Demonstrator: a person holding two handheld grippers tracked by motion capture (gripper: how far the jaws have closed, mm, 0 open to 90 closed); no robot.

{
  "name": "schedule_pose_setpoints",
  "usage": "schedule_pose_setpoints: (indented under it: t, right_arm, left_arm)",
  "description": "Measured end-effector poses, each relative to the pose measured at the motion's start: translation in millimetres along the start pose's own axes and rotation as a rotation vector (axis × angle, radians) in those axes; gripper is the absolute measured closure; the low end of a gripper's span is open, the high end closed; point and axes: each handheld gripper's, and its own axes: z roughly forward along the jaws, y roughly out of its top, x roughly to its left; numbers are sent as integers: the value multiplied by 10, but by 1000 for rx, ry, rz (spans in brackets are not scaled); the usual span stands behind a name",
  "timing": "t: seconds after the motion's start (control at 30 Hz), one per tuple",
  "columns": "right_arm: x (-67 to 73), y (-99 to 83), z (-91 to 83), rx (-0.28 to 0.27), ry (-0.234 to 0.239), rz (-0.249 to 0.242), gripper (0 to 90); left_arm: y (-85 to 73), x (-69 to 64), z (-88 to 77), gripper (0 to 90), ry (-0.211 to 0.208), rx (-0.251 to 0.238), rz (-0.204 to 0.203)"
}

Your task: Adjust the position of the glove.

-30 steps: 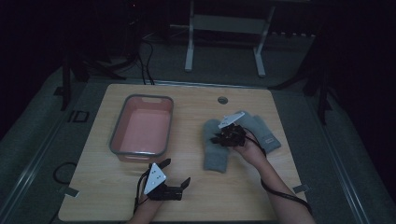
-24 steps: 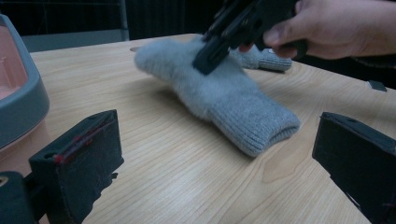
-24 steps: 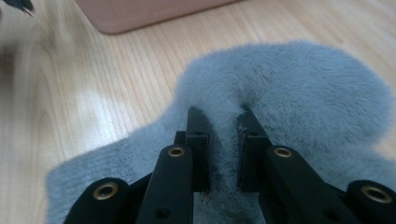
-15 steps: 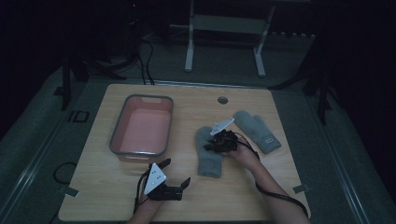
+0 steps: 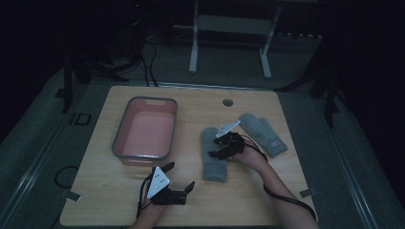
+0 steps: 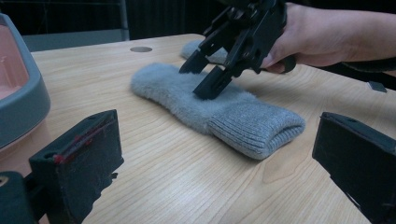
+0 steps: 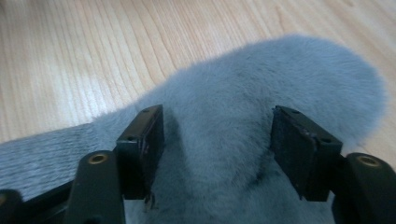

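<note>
Mitten (image 5: 213, 155), grey, fuzzy knit with a ribbed cuff, lies flat on the table (image 5: 267, 200) at centre-right, cuff toward the person, rounded tip pointing away. Judged very light, soft, fully compliant: it will fold and droop from any single pinch point, not slippery against rubber pads, not fragile. Pile is thick, so a shallow bite may catch only fluff. Best hold, as a judgement: press down and gather a fold across the body, or take the ribbed cuff, which is denser and gives a firmer edge.

Right gripper (image 5: 224, 147) is on the mitten at mid-body. Jaws spread, one on each side of a raised hump of fleece, tips sunk into the pile; not yet closed on it. Right gripper view confirms both pads (image 7: 149, 135) flank the fabric with a gap left.

Second mitten (image 5: 263, 134) lies just beyond and to the right, angled, with a small label near its cuff; the two look close, possibly touching at the tips, cannot tell.

Left gripper (image 5: 177, 181) rests near the front edge, jaws wide apart, holding nothing, aimed at the mitten cuff.

Pink bin (image 5: 145, 131) stands left of the mittens, apart from them, nothing visible in it.
</note>
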Motion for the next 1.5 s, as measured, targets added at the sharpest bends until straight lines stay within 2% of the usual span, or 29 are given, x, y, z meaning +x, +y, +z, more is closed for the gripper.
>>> schedule_pose_setpoints:
  t: [0.27, 0.3, 0.43, 0.47, 0.5, 0.57, 0.7, 0.8, 0.87, 0.97, 1.1, 1.13, 1.23, 1.33, 1.5]
  right_arm:
    - [-39, -63, -241, -66, -28, 54, 307]
    - [-61, -87, -317, -72, -53, 67, 292]
    - [-150, -155, -501, -94, -80, 113, 277]
    - [-150, -155, -501, -94, -80, 113, 277]
    - [-213, -209, -613, -109, -111, 142, 259]
    - [-273, -251, -695, -109, -118, 165, 259]
    - [-355, -349, -853, -134, -179, 170, 277]
    - [-425, -429, -946, -134, -221, 168, 298]
    - [-485, -479, -991, -126, -246, 189, 302]
    - [-570, -556, -1064, -142, -280, 211, 332]
    - [-623, -602, -1099, -141, -313, 212, 356]
    - [-723, -669, -1113, -119, -338, 226, 396]
    - [-800, -725, -1100, -91, -358, 220, 411]
    - [-873, -781, -1073, -72, -366, 220, 440]
    - [-983, -879, -1011, -53, -355, 231, 440]
  left_arm:
    - [0, 1, 0, 18, 1, -1, -2]
    - [0, 0, 0, 18, 2, 0, 0]
    - [0, -1, 0, 18, 3, -1, 0]
    - [0, -1, 0, 18, 3, -1, 0]
    - [0, 0, 0, 18, 4, 0, -1]
    - [0, 0, 1, 18, 5, 0, -3]
    - [-1, -3, 0, 18, 6, -1, -1]
    - [0, -1, 0, 18, 5, -1, -1]
    - [0, 0, 0, 18, 5, -1, -3]
    - [0, 2, 0, 18, 5, -1, -4]
    - [-1, 3, 1, 18, 5, -2, -8]
    - [0, 3, 0, 18, 5, -1, -7]
    - [0, 2, 0, 18, 4, 0, -6]
    - [0, 4, 2, 18, 5, -2, -8]
    - [0, 5, 3, 18, 4, -4, -11]
